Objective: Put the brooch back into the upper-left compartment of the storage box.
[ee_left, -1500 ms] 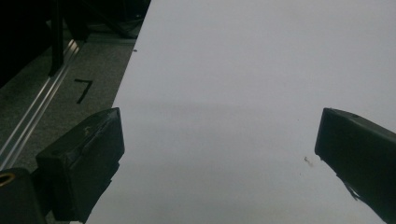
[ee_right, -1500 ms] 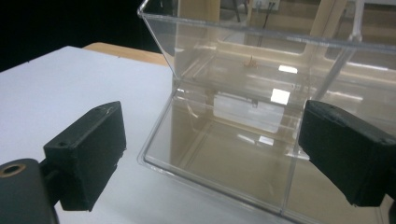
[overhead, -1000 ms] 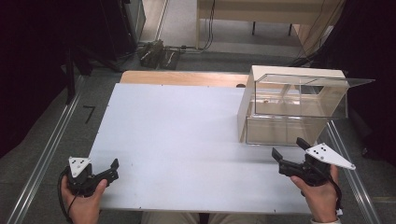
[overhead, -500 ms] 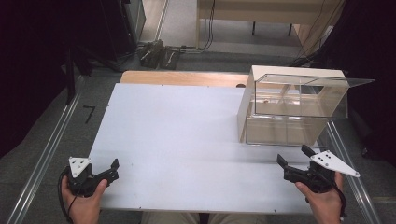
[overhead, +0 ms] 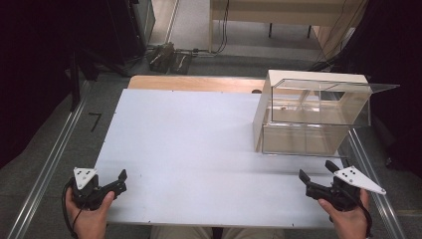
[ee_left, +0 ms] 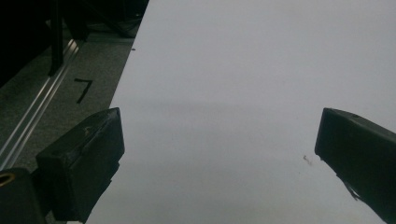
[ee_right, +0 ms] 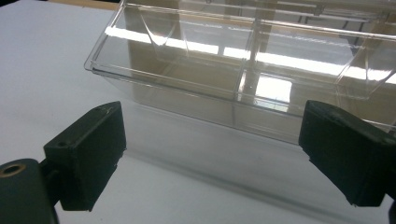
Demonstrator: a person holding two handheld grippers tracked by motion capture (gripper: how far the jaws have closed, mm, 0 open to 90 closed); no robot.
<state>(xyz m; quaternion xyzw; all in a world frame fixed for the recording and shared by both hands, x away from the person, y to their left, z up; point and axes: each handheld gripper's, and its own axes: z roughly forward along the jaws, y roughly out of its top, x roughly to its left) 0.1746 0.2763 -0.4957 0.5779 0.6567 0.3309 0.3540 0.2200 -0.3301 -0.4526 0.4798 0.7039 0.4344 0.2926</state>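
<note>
A: What has changed?
B: The right gripper (overhead: 318, 174) has drawn back toward the near right edge of the table (overhead: 189, 144), jaws spread, short of the clear box (overhead: 313, 117)

A: And the left gripper (overhead: 121, 179)?
B: Unmoved, jaws apart, empty. A "7" (overhead: 94, 121) marks the floor at far left

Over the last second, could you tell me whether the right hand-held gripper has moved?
Yes. The right hand-held gripper has drawn back toward the person, away from the clear box and nearer the table's near edge.

white table (overhead: 189, 149), clear box (overhead: 308, 117), black grippers w/ grey plates.
</note>
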